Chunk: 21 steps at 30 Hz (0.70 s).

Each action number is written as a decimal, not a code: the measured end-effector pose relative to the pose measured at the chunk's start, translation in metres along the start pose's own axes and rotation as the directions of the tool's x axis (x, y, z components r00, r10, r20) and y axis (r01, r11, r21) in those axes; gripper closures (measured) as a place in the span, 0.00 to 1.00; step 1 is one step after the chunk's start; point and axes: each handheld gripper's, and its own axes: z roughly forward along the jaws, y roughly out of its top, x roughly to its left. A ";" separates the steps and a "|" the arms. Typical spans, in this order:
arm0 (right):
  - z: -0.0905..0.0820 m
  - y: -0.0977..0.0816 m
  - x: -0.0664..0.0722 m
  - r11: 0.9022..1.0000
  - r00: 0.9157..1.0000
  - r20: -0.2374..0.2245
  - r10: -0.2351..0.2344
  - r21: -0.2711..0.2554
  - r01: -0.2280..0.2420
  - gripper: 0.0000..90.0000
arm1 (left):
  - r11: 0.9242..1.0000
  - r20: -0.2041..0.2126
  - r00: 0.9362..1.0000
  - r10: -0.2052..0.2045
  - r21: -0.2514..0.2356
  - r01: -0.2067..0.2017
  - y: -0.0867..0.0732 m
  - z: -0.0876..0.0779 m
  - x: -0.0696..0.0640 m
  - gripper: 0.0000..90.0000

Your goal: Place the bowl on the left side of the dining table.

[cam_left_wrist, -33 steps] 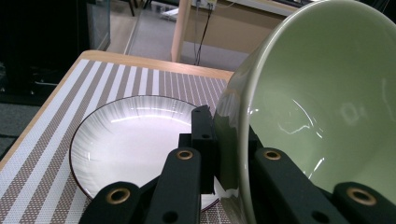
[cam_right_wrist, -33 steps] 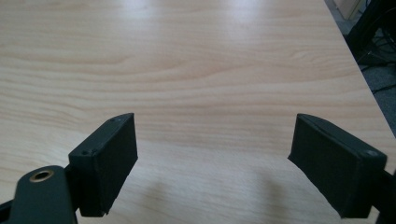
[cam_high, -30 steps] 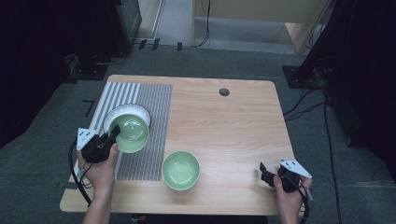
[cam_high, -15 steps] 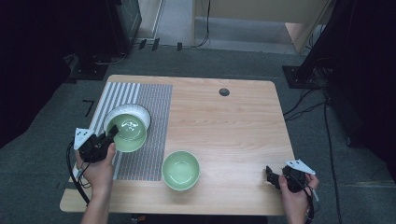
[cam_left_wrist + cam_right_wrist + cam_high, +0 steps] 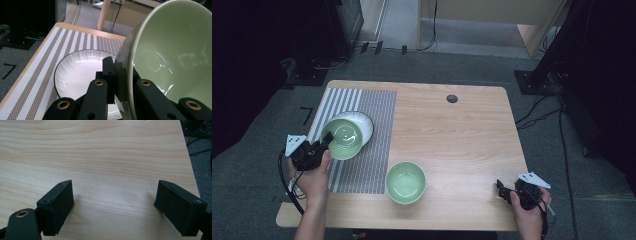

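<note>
My left gripper (image 5: pixel 319 148) is shut on the near rim of a pale green bowl (image 5: pixel 343 140), with one jaw inside the rim and one outside. In the left gripper view the bowl (image 5: pixel 172 57) is tilted in the gripper (image 5: pixel 122 83), just above a white ribbed plate (image 5: pixel 77 75). That plate (image 5: pixel 365 123) lies on a striped placemat (image 5: pixel 377 130) at the table's left. A second green bowl (image 5: pixel 406 181) stands upright near the front edge, just right of the mat. My right gripper (image 5: pixel 503 191) rests low at the front right corner, open over bare wood, its jaws (image 5: pixel 113 205) wide apart.
The wooden table (image 5: pixel 462 135) has a small dark round cap (image 5: pixel 452 98) near its far edge. Dark equipment and cables stand on the grey floor around the table. The right edge of the table (image 5: pixel 191 170) runs close to my right gripper.
The left gripper and its green bowl have shifted slightly left off the plate, uncovering more of the plate's right side. The right hand has drifted a little toward the front edge.
</note>
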 end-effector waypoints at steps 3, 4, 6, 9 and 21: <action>0.000 0.000 0.000 1.000 1.000 -0.001 -0.001 0.000 0.001 0.16 | 1.000 0.003 1.000 -0.023 0.009 0.023 -0.001 0.003 0.004 0.94; 0.000 0.000 0.000 1.000 1.000 0.000 -0.001 0.000 0.001 0.16 | 1.000 0.004 1.000 -0.028 0.012 0.028 -0.001 0.004 0.005 0.94; 0.000 0.000 0.000 1.000 1.000 0.000 -0.002 0.000 0.002 0.16 | 0.999 0.003 1.000 -0.028 0.022 0.027 -0.002 0.007 0.006 0.94; 0.000 0.000 0.000 1.000 1.000 0.000 -0.002 -0.001 0.002 0.16 | 0.998 0.005 0.999 -0.040 0.037 0.040 -0.004 0.013 0.008 0.94; 0.000 0.000 0.000 1.000 1.000 0.001 -0.003 -0.001 0.003 0.17 | 0.996 -0.026 0.999 -0.046 0.072 0.048 -0.006 0.027 0.019 0.94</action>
